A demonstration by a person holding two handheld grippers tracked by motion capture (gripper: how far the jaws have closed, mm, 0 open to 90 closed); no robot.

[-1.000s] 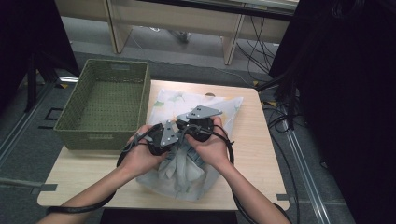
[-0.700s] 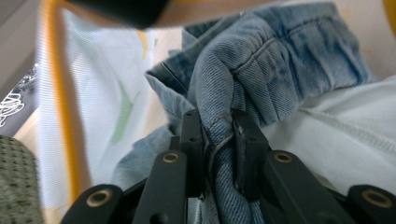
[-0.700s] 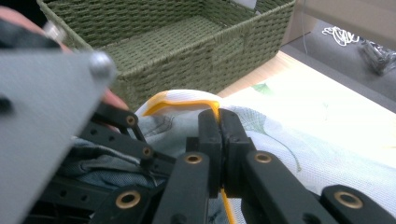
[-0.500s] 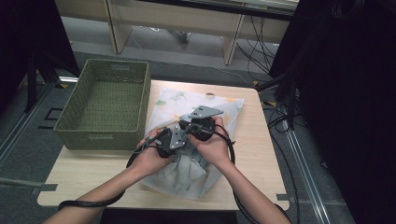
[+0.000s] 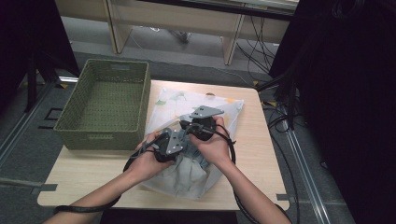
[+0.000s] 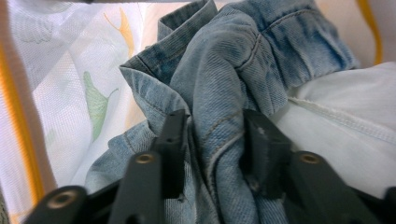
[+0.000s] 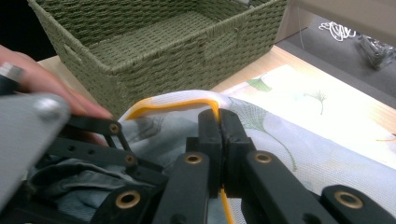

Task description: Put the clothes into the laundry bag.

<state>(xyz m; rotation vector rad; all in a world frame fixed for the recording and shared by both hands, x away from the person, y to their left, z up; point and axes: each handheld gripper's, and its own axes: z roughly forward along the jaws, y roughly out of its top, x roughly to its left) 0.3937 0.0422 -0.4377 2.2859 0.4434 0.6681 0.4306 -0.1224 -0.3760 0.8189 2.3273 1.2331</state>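
Observation:
A white mesh laundry bag (image 5: 224, 106) with a leaf print and yellow trim lies on the wooden table (image 5: 261, 154). Blue denim clothing (image 6: 224, 70) sits bunched inside its mouth, beside white fabric (image 6: 341, 107). My left gripper (image 6: 212, 126) reaches into the bag with a fold of denim between its jaws. These jaws have just been opening, and the pads now stand loosely either side of the fold. My right gripper (image 7: 219, 119) is shut on the bag's yellow-trimmed edge (image 7: 177, 103) and holds it lifted. In the high view both grippers (image 5: 187, 135) meet over the bag.
A green woven basket (image 5: 74, 126) stands empty at the table's left, close beside the bag; its wall (image 7: 163, 56) rises just behind the right gripper. Black cables trail from both grippers over the table's front edge. Bare tabletop lies to the right and front left.
The left hand has shifted slightly right and sunk toward the bag's mouth. The right hand has stayed in place, still holding the bag's edge.

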